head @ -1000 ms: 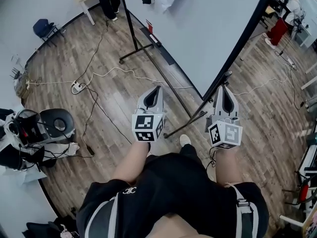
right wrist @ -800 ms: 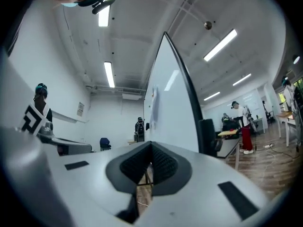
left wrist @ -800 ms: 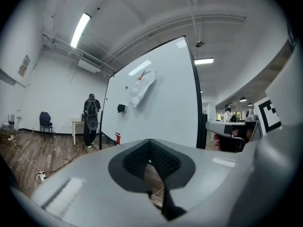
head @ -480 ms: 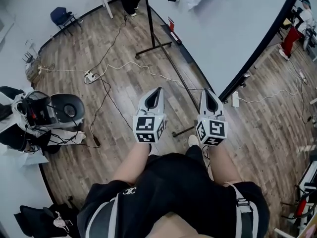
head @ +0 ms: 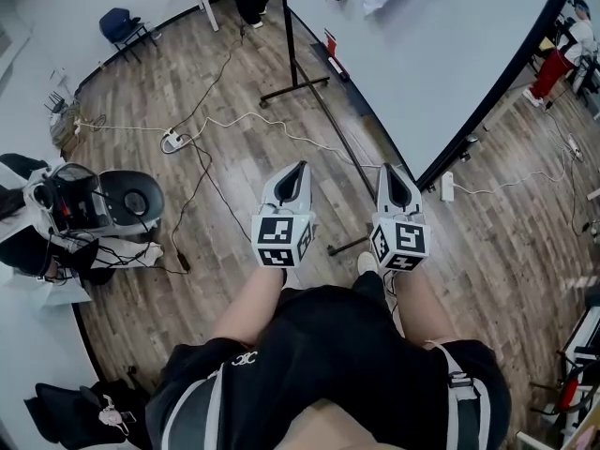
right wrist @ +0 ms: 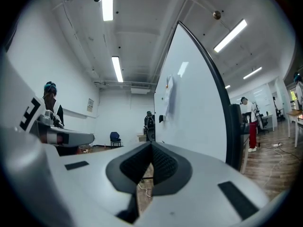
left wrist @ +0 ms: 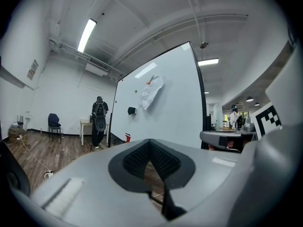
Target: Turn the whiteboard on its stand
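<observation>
The big white board with a black frame (head: 441, 54) fills the upper right. Its slanting edge sits nearest the right gripper (head: 391, 172), not the left gripper (head: 298, 169). Both grippers' fingers are pressed together, empty.

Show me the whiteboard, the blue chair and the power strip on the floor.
whiteboard (head: 450, 54), head view, bare white face.
blue chair (head: 118, 22), head view, seat.
power strip (head: 172, 141), head view, white body.

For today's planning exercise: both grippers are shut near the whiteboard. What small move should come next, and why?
Probably open the right gripper and reach to the whiteboard at its black edge: the jaws are shut, empty, not touching it.
</observation>
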Motion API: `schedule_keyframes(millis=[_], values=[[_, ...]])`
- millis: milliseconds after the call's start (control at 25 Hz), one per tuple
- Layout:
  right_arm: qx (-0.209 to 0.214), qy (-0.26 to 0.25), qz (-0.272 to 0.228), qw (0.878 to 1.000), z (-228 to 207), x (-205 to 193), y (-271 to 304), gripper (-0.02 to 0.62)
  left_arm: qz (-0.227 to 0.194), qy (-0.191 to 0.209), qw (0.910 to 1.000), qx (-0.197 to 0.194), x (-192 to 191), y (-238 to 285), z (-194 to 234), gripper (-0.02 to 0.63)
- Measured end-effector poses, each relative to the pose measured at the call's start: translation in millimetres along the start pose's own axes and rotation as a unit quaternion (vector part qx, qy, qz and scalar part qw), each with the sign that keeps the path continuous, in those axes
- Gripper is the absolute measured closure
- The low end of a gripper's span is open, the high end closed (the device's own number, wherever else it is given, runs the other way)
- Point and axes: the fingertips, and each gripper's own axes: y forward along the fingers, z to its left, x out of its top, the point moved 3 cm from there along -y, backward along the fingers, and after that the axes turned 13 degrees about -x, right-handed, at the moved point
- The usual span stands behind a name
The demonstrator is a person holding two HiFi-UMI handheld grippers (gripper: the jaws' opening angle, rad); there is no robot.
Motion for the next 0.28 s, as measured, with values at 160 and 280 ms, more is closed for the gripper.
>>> schedule_keyframes(millis=[160,280], values=[[0.004,-0.003,-0.001,1.0,3.0,2.2,-0.8,0.591,-0.003,-0.001,1.0,0.0,1.9,-3.4,0.1,0.603],[0.005,-0.002,0.002,1.0,3.3,2.6,-2.5,0.591,-0.004,-0.001,1.0,0.001,2.7,-6.1,-1.0,0.603]])
